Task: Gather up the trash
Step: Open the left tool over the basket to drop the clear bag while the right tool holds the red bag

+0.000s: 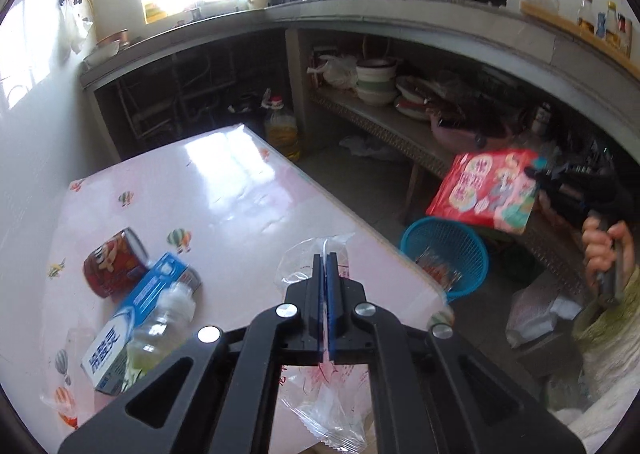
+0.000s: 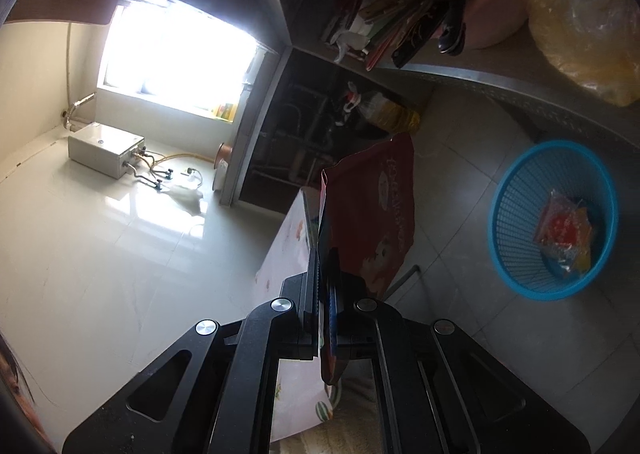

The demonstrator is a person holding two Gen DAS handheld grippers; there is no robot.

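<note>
left wrist view: right gripper (image 1: 538,170) clenched on a red snack bag (image 1: 486,190) held above and just beyond the blue basket (image 1: 444,254) on the floor, nearer it than the left gripper (image 1: 326,258), pinching a clear wrapper (image 1: 308,258) over the table (image 1: 224,190).

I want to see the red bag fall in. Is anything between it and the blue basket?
Nothing visible blocks it. The red bag, pinched in the right gripper, hangs in open air just above the blue basket on the floor.
</note>
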